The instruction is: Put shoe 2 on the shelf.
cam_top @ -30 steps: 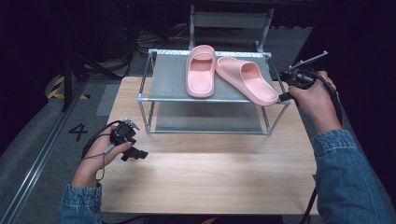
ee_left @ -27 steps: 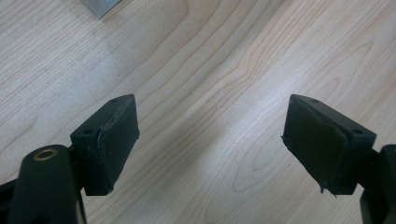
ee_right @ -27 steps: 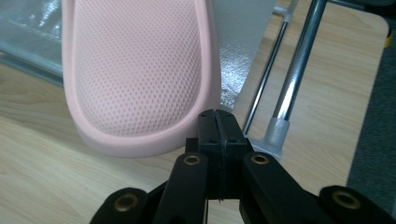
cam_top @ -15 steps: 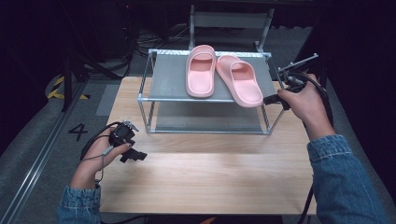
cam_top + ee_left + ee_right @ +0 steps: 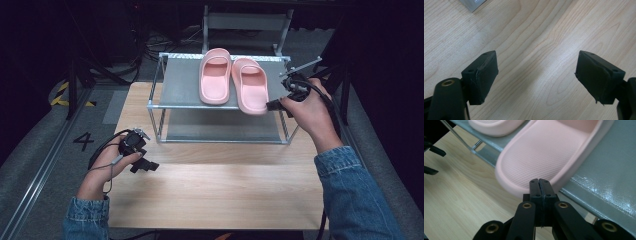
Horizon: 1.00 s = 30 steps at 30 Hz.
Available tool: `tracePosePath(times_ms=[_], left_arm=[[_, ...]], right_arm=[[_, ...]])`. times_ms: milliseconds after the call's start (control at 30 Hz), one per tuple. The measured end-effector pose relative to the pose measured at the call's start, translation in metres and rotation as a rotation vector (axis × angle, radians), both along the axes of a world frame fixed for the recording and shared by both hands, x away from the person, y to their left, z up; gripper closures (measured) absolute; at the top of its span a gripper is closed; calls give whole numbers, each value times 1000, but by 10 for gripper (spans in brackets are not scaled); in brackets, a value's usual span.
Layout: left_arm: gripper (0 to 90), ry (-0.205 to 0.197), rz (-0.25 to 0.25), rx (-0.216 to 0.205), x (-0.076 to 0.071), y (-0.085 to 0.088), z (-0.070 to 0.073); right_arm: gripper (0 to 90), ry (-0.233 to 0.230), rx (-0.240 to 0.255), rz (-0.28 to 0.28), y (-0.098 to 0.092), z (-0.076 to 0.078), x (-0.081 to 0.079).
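The desk (image 5: 215, 195) is a pale wood-grain top, bare in front, set in a dark room with grey floor, cables and a black-and-yellow marker at left. On its far half stands a two-tier metal rack (image 5: 180, 85) with grey shelves. Two pink slippers lie side by side on the upper shelf: the left slipper (image 5: 216, 75) sits fully on the shelf, while the right slipper (image 5: 250, 85) has its near end overhanging the front rail.

The right hand-held gripper (image 5: 540, 185) has its jaws pressed together with nothing between them, and their tips touch the rim of the right slipper's overhanging end. The step in hand appears to be nudging this slipper into line. To do it well, the push should stay low on the rim and run along the shelf, slow enough that the soft sole slides rather than tips over the rail.

The left hand-held gripper (image 5: 536, 82) rests low over the desk's near left part, jaws wide apart and empty, well apart from the rack.
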<state>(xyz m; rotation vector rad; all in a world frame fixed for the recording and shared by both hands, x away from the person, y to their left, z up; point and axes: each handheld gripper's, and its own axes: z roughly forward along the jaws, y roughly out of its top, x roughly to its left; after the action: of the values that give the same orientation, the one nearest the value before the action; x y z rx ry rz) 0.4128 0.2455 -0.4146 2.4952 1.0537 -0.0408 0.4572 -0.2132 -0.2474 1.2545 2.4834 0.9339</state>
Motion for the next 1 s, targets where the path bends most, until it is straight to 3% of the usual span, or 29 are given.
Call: tracePosePath(times_ms=[167,300,567,1000], left_arm=[[189,-1,-1,10,-1,0,0],[189,-4,1,10,-3,0,1],[190,0,10,17,-7,4,-1],[190,6,32,13,-15,14,-3]], right_arm=[[900,26,-20,61,11,0,-17],[900,32,-46,86,19,-7,-20],[900,-52,-75,107,35,-12,-10],[900,-70,-91,108,51,-15,11]])
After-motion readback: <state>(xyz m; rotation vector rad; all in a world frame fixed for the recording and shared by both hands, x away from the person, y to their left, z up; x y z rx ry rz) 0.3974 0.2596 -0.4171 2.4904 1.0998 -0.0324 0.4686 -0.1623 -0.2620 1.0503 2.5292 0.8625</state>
